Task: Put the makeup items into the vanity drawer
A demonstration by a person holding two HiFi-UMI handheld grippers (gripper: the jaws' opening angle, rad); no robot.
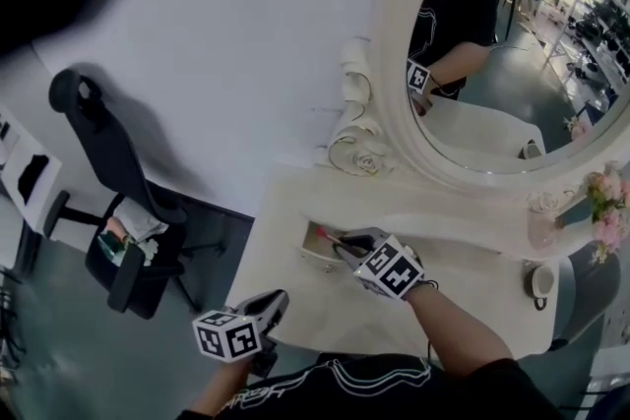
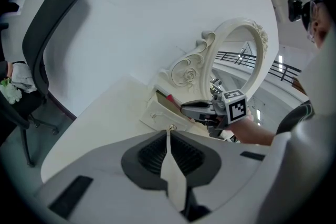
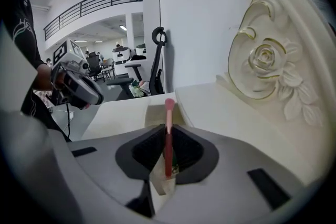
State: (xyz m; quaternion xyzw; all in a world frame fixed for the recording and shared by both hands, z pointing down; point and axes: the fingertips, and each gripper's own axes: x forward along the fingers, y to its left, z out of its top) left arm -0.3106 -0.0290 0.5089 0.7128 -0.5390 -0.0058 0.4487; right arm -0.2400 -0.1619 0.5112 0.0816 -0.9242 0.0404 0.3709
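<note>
A makeup brush (image 3: 169, 107) with a red handle and a pink tip sticks out forward between the jaws of my right gripper (image 3: 168, 132), which is shut on it. In the head view the right gripper (image 1: 341, 246) holds the brush (image 1: 325, 235) over the open vanity drawer (image 1: 312, 257) at the left end of the white vanity. My left gripper (image 1: 279, 298) hangs nearer the front edge, left of the drawer, jaws together with nothing between them. The left gripper view looks past its shut jaws (image 2: 168, 134) at the drawer (image 2: 159, 114) and the right gripper (image 2: 187, 107).
An oval mirror (image 1: 512, 44) in a carved white frame (image 3: 262, 60) stands behind the drawer. Pink flowers (image 1: 605, 207) and a cup (image 1: 541, 282) are at the vanity's right end. A black office chair (image 1: 108, 202) stands on the floor at the left.
</note>
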